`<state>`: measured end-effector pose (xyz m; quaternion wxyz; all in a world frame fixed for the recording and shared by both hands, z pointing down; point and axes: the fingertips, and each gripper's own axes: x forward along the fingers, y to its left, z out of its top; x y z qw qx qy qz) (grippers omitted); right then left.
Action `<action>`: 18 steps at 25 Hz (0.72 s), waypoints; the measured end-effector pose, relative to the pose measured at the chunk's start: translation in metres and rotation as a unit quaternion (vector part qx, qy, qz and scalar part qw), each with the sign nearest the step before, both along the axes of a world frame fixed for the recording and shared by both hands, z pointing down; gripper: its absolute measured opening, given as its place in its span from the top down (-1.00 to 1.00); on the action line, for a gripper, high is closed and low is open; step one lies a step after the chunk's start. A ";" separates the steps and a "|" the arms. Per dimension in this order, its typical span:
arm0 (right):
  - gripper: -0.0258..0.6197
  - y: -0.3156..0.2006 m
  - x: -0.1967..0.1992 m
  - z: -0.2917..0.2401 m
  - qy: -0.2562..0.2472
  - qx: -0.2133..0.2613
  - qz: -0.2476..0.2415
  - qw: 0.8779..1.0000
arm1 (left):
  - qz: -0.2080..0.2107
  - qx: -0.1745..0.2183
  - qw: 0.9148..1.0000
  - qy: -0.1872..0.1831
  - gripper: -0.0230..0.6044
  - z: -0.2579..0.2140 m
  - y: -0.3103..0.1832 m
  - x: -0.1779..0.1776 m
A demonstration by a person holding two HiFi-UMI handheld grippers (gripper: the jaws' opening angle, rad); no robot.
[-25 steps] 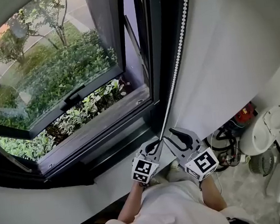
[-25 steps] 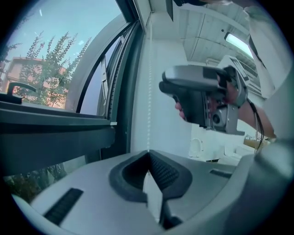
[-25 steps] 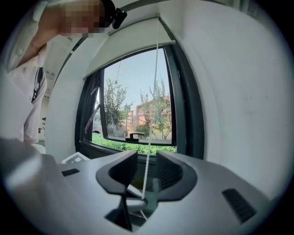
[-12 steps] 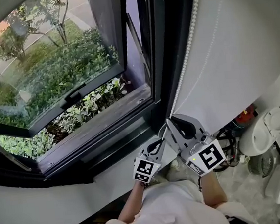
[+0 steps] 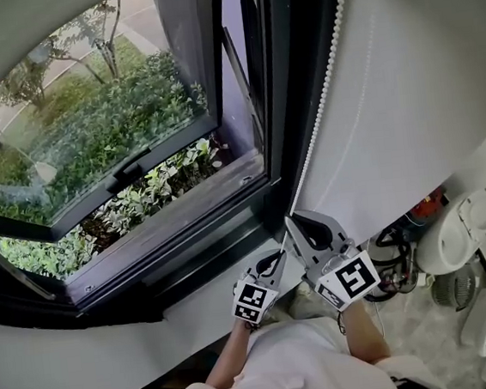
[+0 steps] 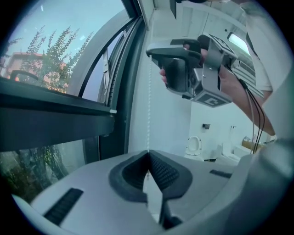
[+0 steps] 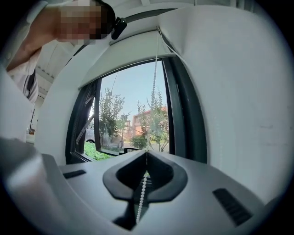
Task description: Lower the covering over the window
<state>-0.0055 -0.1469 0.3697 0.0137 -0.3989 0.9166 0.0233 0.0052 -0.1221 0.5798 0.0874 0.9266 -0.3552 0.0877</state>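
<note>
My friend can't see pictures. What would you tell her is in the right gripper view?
The right gripper has its two grey jaws shut on a white bead chain that runs up in front of a dark-framed window. Through the glass are green trees, a building and blue sky.

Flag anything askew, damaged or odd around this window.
Nothing stands out. The bead chain hangs straight, the left hand-held gripper and just-closed right hand-held gripper both shut on it; the blind fabric looks smooth.
</note>
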 end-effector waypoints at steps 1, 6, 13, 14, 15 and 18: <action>0.93 0.000 0.000 0.004 -0.001 -0.003 -0.001 1.000 | 0.001 -0.004 1.000 0.000 0.88 0.004 0.001 0.000; 0.93 -0.002 -0.001 0.023 -0.001 -0.017 -0.006 1.000 | -0.003 -0.022 1.000 -0.004 0.88 0.022 0.004 -0.001; 0.93 -0.003 -0.006 0.049 0.003 -0.041 -0.011 0.999 | -0.003 -0.042 0.999 -0.018 0.88 0.048 0.008 -0.003; 0.93 -0.003 -0.006 0.053 0.004 -0.045 -0.012 0.999 | -0.002 -0.046 0.999 -0.020 0.88 0.052 0.008 -0.003; 0.93 -0.004 -0.007 0.057 0.005 -0.049 -0.012 0.999 | -0.002 -0.050 0.998 -0.022 0.88 0.057 0.009 -0.004; 0.93 -0.004 -0.008 0.069 0.007 -0.062 -0.012 0.998 | -0.001 -0.058 0.998 -0.026 0.88 0.068 0.011 -0.005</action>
